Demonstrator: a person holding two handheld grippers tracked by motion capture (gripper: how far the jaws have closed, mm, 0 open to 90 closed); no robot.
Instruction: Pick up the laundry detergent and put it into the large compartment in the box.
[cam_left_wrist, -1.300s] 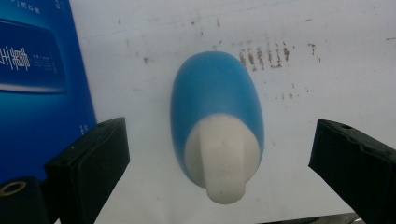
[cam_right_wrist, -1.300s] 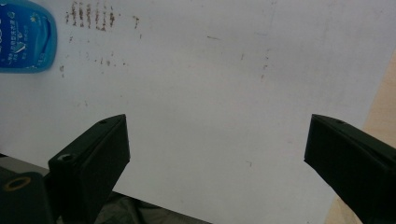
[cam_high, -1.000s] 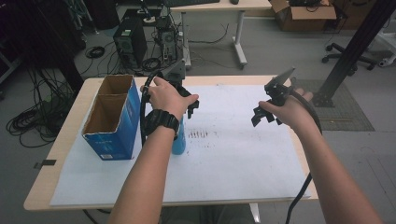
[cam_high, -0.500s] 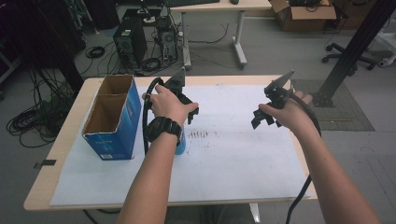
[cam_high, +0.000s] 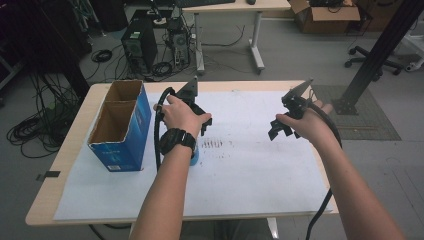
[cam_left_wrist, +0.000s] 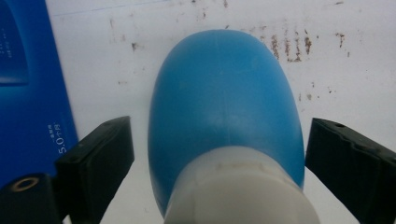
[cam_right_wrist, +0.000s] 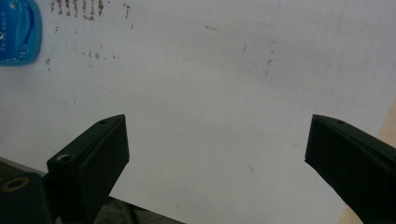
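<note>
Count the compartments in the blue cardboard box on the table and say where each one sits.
2. The blue cardboard box is split by a divider: one compartment at the far end, one compartment at the near end, closer to the person. Both look empty.

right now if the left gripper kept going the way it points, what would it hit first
Most likely the blue bottle, white cap up, between its open, just-closing jaws; the pads look clear of its sides.

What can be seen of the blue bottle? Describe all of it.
The blue bottle is smooth, rounded, plastic-looking, with a white cap facing the camera of the left gripper. It sits on the white paper beside the blue box. The gripper's jaws, just closing, flank it with gaps either side, not yet touching.
</note>
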